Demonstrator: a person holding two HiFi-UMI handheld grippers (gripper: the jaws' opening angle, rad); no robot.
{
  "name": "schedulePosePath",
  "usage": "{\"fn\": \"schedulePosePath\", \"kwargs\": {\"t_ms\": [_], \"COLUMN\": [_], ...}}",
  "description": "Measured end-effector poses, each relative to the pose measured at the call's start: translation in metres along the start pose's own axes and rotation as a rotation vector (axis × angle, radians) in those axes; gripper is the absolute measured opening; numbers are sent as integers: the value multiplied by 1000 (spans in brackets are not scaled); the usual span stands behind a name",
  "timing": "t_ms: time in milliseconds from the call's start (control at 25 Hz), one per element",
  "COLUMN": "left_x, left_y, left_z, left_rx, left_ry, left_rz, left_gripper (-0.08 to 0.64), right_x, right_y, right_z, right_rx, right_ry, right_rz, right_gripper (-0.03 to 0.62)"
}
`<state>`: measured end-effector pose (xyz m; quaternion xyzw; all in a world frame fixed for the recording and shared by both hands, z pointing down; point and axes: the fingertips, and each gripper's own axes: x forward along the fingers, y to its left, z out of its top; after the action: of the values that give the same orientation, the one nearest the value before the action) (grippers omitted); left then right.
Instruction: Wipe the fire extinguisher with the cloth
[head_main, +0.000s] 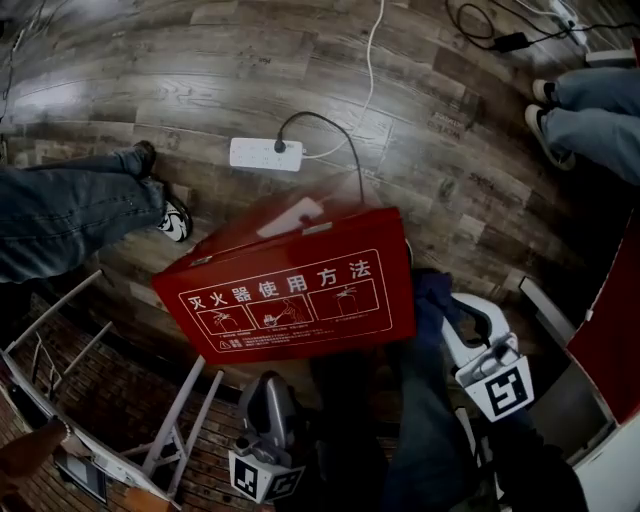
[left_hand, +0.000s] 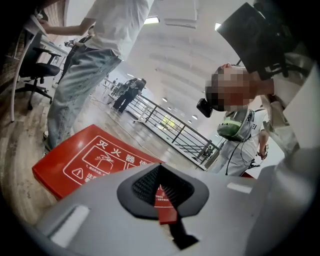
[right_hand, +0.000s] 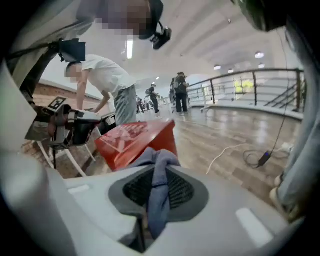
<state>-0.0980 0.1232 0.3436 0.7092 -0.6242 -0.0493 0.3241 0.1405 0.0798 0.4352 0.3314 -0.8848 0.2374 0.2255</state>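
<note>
Red fire extinguisher box (head_main: 290, 290) stood on the wood floor (head_main: 150, 80), lid face with white printed instructions tilted toward the head camera. Seen also in the left gripper view (left_hand: 85, 160) and the right gripper view (right_hand: 135, 137). Blue-grey cloth (head_main: 435, 300) hung just beside the box's right edge, pinched in the right gripper (head_main: 462, 318). In that gripper's own view its jaws were closed on a bunched fold of the cloth (right_hand: 155, 185), with the rest trailing down between them. Left gripper (head_main: 268, 395) sat at the near side of the box, below its near edge; contact could not be determined. Its jaws (left_hand: 162, 195) were all but together, with only a thin sliver of red showing in the slit. Farther out, a white power strip (head_main: 265, 153) lay beyond the box with a dark lead plugged in. A person's jeans leg (head_main: 70, 210) was at left and a white metal frame (head_main: 170, 430) at near left.
</note>
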Motion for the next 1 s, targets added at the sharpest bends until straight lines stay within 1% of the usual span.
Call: {"fn": "schedulePosePath", "kwargs": {"t_ms": [40,80,120,160,200,240,280,360,440,480,520,600,680,720,800,840,880,920,960,1000], "left_x": [-2,-4,-8,-14,-20,-26,-31,-41,-48,-51,-56,-68,-79,-82,-85,-85,-85,-86,-86,-87], "left_y": [3,6,10,15,20,23,25,28,34,38,43,58,71,75,78,79,78,78,79,79], "left_z": [6,11,14,14,15,16,17,23,32,36,39,41,39,38,38,38,38,38,37,36], "left_rx": [-5,-9,-10,-8,-10,-16,-21,-23,-25,-29,-30,-16,-3,-2,-6,-9,-14,-17,-19,-20], "left_ry": [-12,-22,-28,-30,-34,-37,-38,-43,-52,-55,-53,-44,-37,-39,-47,-50,-51,-50,-49,-48], "left_rz": [-2,-2,-3,-2,1,4,8,10,6,4,3,7,16,17,13,9,5,1,-2,-4], "left_gripper": [-2,-2,-2,-2,-2,-2,-2,-2,-2,-2,-2,-2,-2,-2,-2,-2,-2,-2,-2,-2], "right_x": [-12,-17,-14,-4,12,31,51,82,93,92,89,86,84,81,70,66,64,66,72,81], "right_y": [1,6,18,33,51,69,89,132,171,186,198,211,215,216,211,205,197,188,180,175], "right_z": [21,45,69,89,104,111,113,106,94,86,79,71,75,81,101,110,116,117,111,96], "right_rx": [-85,-190,-297,-384,-439,-466,-481,-519,-539,-539,-536,-531,-520,-501,-440,-414,-406,-423,-461,-510], "right_ry": [-22,-50,-77,-101,-119,-123,-108,-46,24,54,72,67,30,4,-59,-84,-95,-88,-54,11], "right_rz": [-53,-82,-85,-67,-35,4,50,151,253,294,317,316,313,319,309,282,241,191,148,124], "right_gripper": [63,63,63,63,63,63,63,63,63,63,63,64,85,105,211,248,247,249,249,249]}}
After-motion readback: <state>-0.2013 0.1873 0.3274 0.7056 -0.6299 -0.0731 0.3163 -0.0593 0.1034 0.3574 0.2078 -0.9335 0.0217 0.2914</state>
